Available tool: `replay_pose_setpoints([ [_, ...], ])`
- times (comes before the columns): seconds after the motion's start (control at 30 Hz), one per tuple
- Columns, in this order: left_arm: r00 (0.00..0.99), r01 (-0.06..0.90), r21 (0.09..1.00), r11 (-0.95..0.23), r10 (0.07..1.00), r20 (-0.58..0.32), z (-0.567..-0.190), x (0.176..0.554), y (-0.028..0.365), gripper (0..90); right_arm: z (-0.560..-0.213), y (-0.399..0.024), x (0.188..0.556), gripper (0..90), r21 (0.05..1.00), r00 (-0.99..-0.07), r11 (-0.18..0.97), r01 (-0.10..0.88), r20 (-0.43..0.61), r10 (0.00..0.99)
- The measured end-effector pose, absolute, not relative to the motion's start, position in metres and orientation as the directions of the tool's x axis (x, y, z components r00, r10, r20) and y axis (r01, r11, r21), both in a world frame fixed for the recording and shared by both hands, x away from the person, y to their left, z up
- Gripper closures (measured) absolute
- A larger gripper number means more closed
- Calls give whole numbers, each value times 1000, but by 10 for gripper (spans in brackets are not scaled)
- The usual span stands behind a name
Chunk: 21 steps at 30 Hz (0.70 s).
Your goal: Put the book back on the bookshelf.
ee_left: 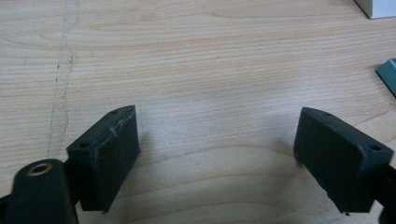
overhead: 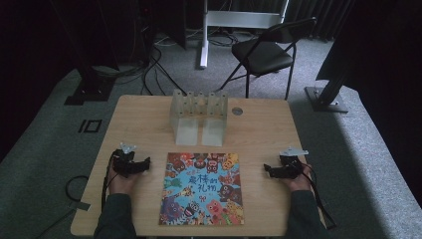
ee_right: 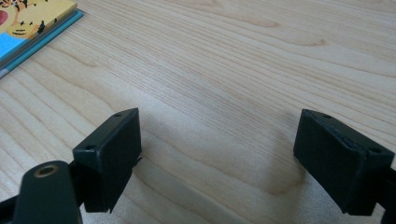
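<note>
Resting at either side of the picture book, our two grippers sit on the wooden table with nothing between their jaws. We hold the left gripper at the lower left of the high view and the right gripper at the lower right, both spread wide over bare wood. The book lies flat and shut in the lower centre of that frame, apart from both grippers, with a clear plastic rack standing above it.

We judge the book to be light, thin and fairly stiff, with a glossy cover that could slip under the pads. Lying flush on the table, it offers little to pinch, so we would take it at a side edge or corner, perhaps sliding it toward the table edge first.

The high view gives us the whole layout: cover, rack, a folding chair beyond. The right gripper view adds a close look at the book's corner, upper left. The left gripper view catches a teal sliver of its edge at the right.
</note>
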<state>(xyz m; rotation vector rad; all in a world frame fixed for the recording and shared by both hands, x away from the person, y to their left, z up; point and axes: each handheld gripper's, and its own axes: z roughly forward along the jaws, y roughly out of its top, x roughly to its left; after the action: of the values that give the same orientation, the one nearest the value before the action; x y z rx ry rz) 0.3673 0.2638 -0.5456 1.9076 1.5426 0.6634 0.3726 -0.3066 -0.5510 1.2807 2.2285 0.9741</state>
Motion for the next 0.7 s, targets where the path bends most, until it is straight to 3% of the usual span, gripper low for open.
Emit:
replay_pose_setpoints([
  [0.7,221,687,707,-165,975,13,-545,368,264,164,-548,-301,374,149,703,-482,340,624,5,876],
])
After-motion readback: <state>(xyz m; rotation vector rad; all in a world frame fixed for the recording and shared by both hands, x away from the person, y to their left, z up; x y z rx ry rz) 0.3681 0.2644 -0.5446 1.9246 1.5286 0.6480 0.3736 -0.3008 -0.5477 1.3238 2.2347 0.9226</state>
